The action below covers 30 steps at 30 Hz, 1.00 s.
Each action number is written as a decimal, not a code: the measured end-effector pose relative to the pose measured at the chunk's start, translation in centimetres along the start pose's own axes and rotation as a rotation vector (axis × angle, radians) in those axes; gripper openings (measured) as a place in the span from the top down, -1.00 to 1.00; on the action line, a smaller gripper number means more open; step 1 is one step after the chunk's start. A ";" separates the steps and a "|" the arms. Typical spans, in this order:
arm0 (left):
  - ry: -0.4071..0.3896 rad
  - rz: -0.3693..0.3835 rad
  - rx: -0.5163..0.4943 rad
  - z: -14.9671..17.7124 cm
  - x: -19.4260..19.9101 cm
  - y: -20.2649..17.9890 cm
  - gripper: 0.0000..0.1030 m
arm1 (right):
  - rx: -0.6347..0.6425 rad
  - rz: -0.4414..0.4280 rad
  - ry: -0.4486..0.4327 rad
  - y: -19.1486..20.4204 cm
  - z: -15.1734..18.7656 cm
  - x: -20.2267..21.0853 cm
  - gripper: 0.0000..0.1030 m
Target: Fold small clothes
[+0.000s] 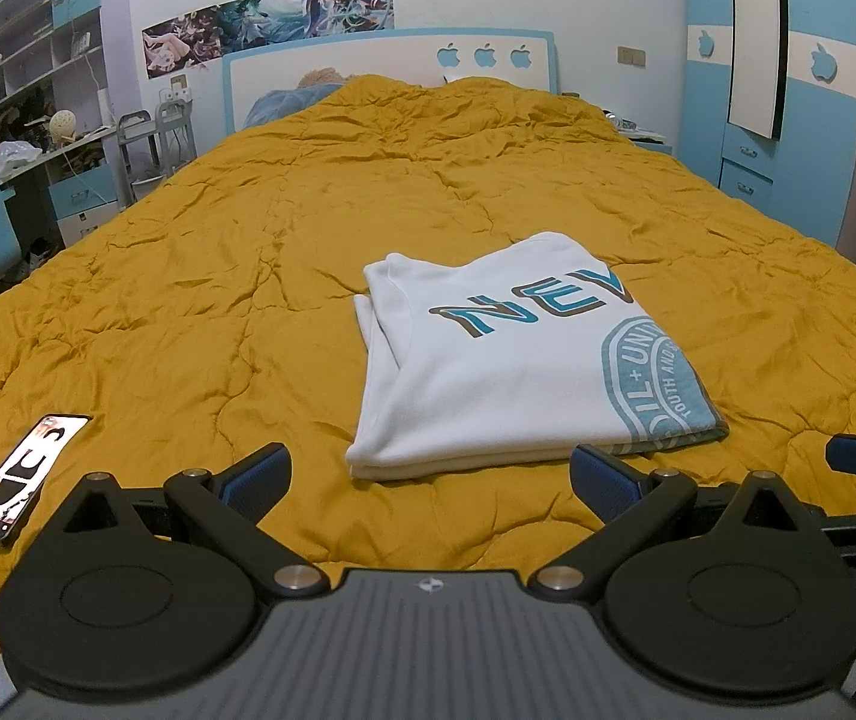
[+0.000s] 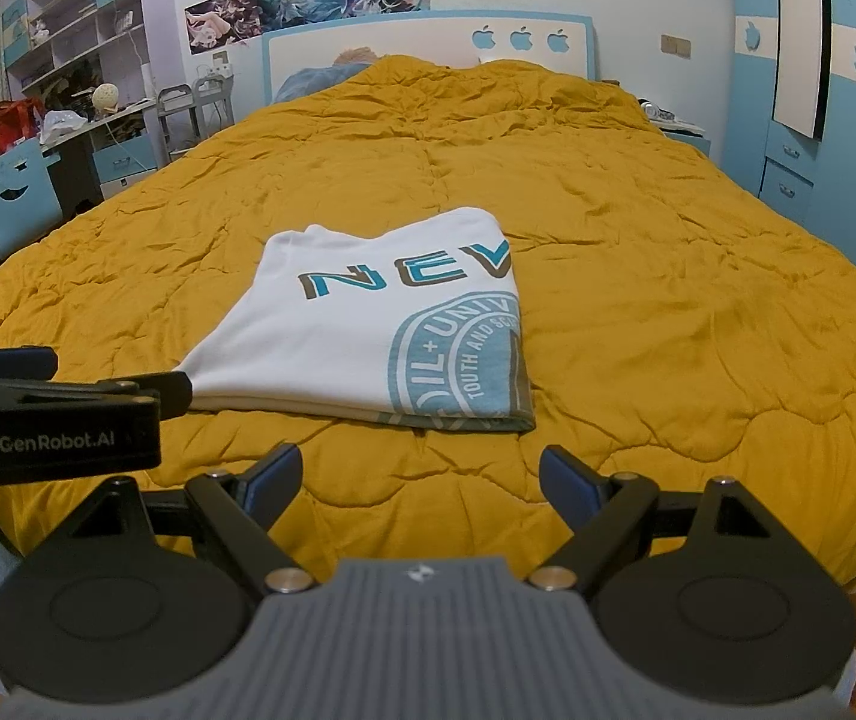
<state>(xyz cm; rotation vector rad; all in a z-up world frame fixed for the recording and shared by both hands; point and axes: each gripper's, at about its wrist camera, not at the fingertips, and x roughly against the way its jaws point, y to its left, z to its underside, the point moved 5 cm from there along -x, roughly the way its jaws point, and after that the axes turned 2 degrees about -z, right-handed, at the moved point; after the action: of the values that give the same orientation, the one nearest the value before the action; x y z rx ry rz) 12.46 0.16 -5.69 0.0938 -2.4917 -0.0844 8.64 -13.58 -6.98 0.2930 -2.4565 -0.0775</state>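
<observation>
A white T-shirt (image 1: 505, 360) with blue "NEV" lettering and a round blue print lies folded into a rectangle on the mustard-yellow quilt (image 1: 248, 276); it also shows in the right wrist view (image 2: 368, 330). My left gripper (image 1: 430, 474) is open and empty, just short of the shirt's near edge. My right gripper (image 2: 422, 477) is open and empty, a little back from the shirt's near right corner. The left gripper's body shows at the left of the right wrist view (image 2: 50, 414), near the shirt's near left corner.
A phone (image 1: 23, 474) with a lit screen lies on the quilt at the near left. The bed's headboard (image 1: 392, 69) is at the far end. A desk and shelves (image 1: 20, 120) stand to the left, a blue wardrobe (image 1: 787, 78) to the right.
</observation>
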 end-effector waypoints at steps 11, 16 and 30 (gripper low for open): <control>0.001 -0.002 0.001 0.1 0.1 0.0 -1.00 | 0.000 0.000 0.000 0.0 0.0 0.0 -0.59; 0.001 -0.001 0.001 0.0 0.1 0.0 -1.00 | 0.001 0.000 0.000 0.0 0.0 0.0 -0.59; 0.001 -0.001 0.000 0.0 0.1 0.1 -1.00 | 0.001 0.000 0.000 0.0 0.0 0.0 -0.59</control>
<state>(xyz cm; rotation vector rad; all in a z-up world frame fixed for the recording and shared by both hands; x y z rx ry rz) 12.32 0.22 -5.62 0.0951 -2.4906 -0.0850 8.66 -13.58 -7.01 0.2932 -2.4570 -0.0763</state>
